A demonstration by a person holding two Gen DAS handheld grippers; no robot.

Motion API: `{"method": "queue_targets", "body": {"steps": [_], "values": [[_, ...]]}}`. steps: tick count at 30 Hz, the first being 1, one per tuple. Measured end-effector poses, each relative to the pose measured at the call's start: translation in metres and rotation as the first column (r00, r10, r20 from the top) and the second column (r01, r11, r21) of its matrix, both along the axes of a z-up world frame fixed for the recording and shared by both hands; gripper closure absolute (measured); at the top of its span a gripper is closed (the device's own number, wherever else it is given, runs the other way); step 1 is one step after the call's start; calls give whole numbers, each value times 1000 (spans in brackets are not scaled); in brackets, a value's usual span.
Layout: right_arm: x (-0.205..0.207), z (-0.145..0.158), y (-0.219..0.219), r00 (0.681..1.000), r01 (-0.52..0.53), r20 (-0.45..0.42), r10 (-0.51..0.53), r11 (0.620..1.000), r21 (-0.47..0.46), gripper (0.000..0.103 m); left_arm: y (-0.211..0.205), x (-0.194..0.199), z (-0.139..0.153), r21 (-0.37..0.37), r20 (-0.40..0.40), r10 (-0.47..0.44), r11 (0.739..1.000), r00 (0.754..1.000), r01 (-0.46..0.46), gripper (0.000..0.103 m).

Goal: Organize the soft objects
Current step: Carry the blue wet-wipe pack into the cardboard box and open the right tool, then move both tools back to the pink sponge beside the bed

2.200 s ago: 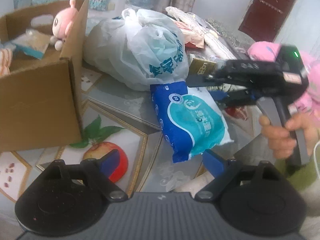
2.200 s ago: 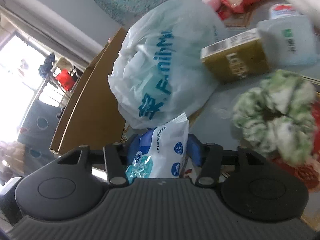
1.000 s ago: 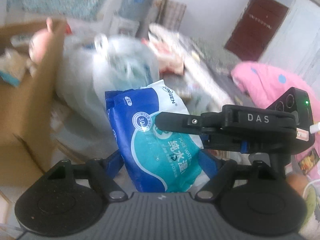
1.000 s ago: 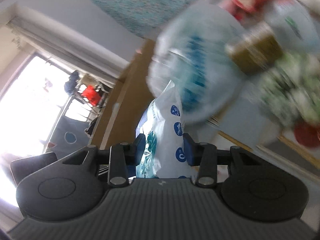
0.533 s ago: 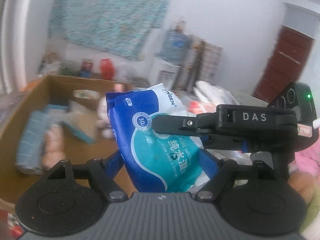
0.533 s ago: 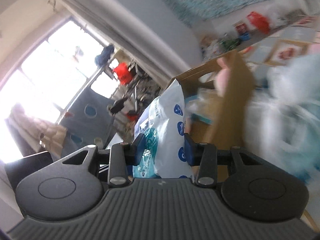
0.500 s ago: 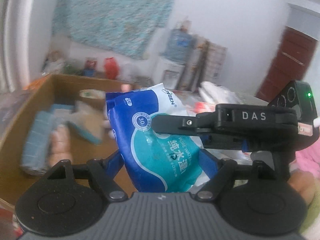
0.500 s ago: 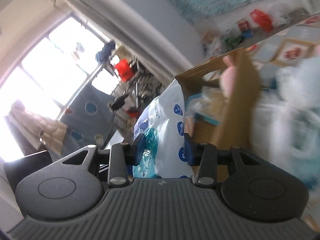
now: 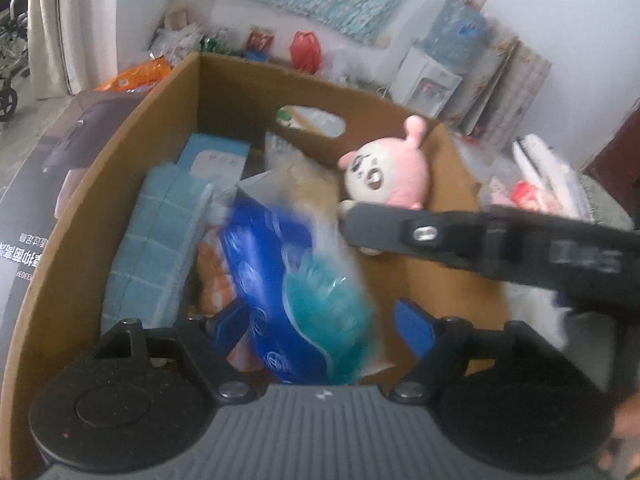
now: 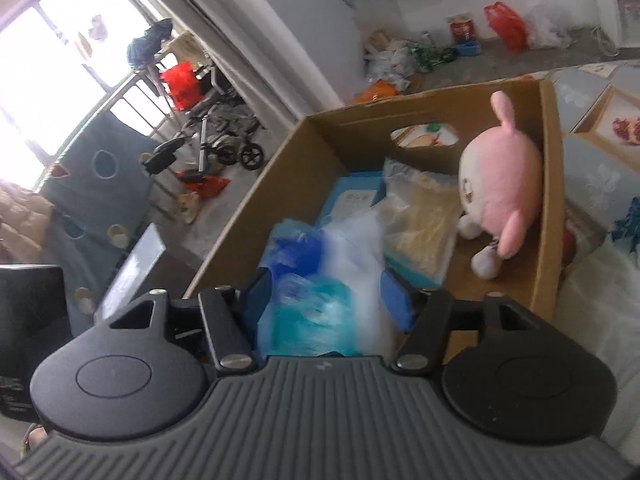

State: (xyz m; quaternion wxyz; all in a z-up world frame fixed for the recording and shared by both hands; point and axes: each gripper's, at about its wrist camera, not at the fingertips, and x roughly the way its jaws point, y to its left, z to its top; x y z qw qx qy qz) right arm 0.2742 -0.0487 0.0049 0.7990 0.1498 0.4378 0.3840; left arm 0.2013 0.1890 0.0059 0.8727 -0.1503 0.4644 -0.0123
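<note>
A blue and teal pack of wet wipes (image 9: 296, 300) is blurred with motion and drops into the open cardboard box (image 9: 168, 92). It also shows in the right wrist view (image 10: 324, 280). My left gripper (image 9: 320, 328) is open above the box, its jaws wide apart with the pack between them but loose. My right gripper (image 10: 326, 300) is open too, its pads apart on either side of the pack. The right gripper's body (image 9: 500, 244) crosses the left wrist view. A pink plush toy (image 9: 388, 176) leans in the box's far right corner (image 10: 500, 200).
The box also holds a light blue towel (image 9: 156, 248), a pale blue carton (image 9: 212, 160) and a clear bag of beige stuff (image 10: 420, 220). A dark printed carton (image 9: 44, 184) stands left of the box. The patterned tablecloth (image 10: 600, 120) lies to the right.
Both grippers carried the wipes pack from the table over the box. Both have now opened and the pack is falling out of them into the box.
</note>
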Motion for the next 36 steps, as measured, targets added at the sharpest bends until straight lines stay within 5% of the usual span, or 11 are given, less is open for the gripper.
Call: {"method": "queue_targets", "body": {"steps": [12, 18, 23, 30, 36], "values": [[-8, 20, -56, 1000, 10, -6, -9, 988, 152, 32, -22, -19, 16, 72, 61, -13, 997, 998, 8, 21], [-26, 40, -124, 998, 40, 38, -50, 976, 215, 28, -76, -36, 57, 164, 164, -135, 981, 977, 108, 16], [-32, 60, -206, 983, 121, 111, -148, 968, 220, 23, -138, -37, 85, 237, 222, -288, 943, 931, 235, 11], [-4, 60, -327, 931, 327, 110, -348, 929, 173, 22, -228, 19, 86, 346, 146, -403, 876, 904, 335, 11], [61, 20, -378, 913, 407, -83, -400, 907, 106, 22, -300, 91, 66, 385, 36, -442, 834, 896, 396, 11]]}}
